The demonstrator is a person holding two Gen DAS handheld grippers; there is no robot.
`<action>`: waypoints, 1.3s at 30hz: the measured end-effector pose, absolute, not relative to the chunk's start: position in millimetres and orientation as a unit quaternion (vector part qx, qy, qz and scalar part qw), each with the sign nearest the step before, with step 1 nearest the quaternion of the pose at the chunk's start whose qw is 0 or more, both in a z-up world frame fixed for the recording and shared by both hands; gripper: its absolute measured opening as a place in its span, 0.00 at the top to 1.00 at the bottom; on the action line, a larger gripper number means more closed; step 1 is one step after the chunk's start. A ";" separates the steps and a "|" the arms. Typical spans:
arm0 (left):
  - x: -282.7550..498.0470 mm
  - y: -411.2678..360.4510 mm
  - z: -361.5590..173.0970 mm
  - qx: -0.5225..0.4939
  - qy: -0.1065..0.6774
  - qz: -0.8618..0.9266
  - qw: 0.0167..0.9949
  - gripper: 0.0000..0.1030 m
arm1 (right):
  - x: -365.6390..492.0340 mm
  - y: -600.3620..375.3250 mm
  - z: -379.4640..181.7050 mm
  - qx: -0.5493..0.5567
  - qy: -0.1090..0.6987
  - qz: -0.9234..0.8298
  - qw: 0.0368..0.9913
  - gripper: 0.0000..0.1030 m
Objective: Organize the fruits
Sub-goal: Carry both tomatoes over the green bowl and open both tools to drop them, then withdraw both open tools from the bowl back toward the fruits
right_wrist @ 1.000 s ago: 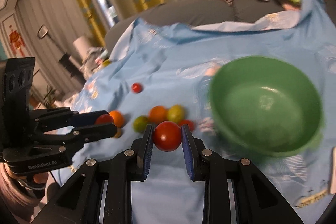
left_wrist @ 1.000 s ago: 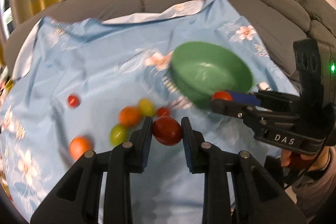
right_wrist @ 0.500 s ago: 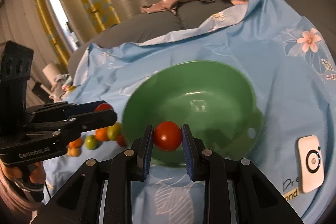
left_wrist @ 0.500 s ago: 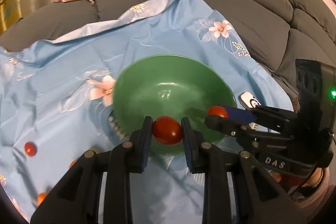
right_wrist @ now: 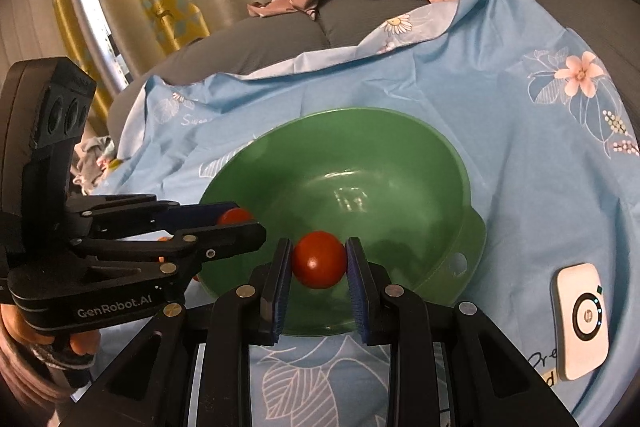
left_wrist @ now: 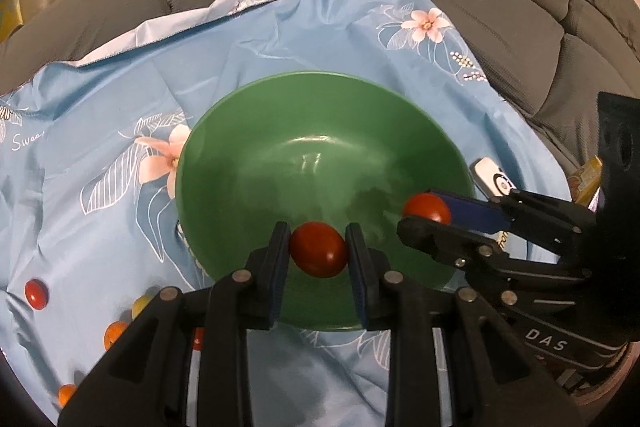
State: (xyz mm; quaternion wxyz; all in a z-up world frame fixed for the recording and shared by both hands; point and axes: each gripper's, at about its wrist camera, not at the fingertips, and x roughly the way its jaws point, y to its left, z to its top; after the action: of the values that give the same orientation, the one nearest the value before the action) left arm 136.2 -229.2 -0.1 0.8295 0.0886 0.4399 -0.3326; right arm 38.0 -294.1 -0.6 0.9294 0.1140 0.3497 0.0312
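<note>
While both grippers hang over the near rim of the green bowl (left_wrist: 320,155), each carries one fruit. Left gripper (left_wrist: 318,247): jaws clamped on a smooth, slightly oval red tomato (left_wrist: 318,249), low centre of the left wrist view. Right gripper (right_wrist: 318,261): jaws clamped on a round, glossy red tomato (right_wrist: 318,259), low centre of the right wrist view. Blue pads press each fruit from both sides. Bowl: round, smooth plastic, shiny inside, nothing lying in it, resting on a creased light-blue floral cloth (left_wrist: 280,39) spread over a grey cushioned sofa (left_wrist: 500,7). Loose small tomatoes (left_wrist: 37,293), red, orange and yellow, lie on the cloth at lower left. A white rounded device (right_wrist: 580,321) lies at lower right.
</note>
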 end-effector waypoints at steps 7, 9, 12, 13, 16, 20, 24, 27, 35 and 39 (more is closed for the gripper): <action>135.5 -222.6 1.7 0.075 0.443 -0.326 0.832 0.42 | 33.9 -291.7 6.1 0.097 0.351 0.015 0.931 0.70; 132.4 -219.4 4.2 0.071 0.442 -0.325 0.833 0.40 | 31.5 -292.3 8.1 0.099 0.349 0.012 0.932 0.70; 126.0 -213.0 8.6 0.067 0.439 -0.324 0.836 0.32 | 26.2 -291.9 11.7 0.103 0.345 0.011 0.933 0.70; 123.0 -209.3 9.8 0.063 0.438 -0.323 0.836 0.29 | 24.0 -290.6 13.1 0.105 0.344 0.011 0.933 0.70; 112.2 -196.3 12.5 0.049 0.440 -0.321 0.837 0.22 | 17.3 -285.8 15.9 0.107 0.341 0.019 0.934 0.69; 96.0 -175.5 8.7 0.020 0.456 -0.322 0.829 0.16 | 10.5 -275.4 17.1 0.105 0.344 0.032 0.933 0.69; 79.4 -149.5 -0.6 -0.031 0.484 -0.329 0.810 0.16 | 5.0 -260.4 16.5 0.100 0.351 0.045 0.930 0.69; 69.0 -129.7 -2.6 -0.083 0.497 -0.331 0.798 0.16 | 0.8 -248.3 18.4 0.094 0.352 0.058 0.929 0.69; 45.4 -77.1 9.7 -0.174 0.474 -0.277 0.818 0.09 | -10.7 -203.8 22.8 0.062 0.359 0.102 0.926 0.69; 33.5 -49.8 20.6 -0.204 0.436 -0.260 0.837 0.01 | -15.8 -190.7 22.9 0.052 0.360 0.117 0.924 0.69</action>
State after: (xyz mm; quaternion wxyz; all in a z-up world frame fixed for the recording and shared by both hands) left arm 33.5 -49.8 20.6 0.8370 -0.2038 0.4365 -0.2596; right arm -15.8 -190.7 22.9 0.9242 0.0521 0.3599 0.1168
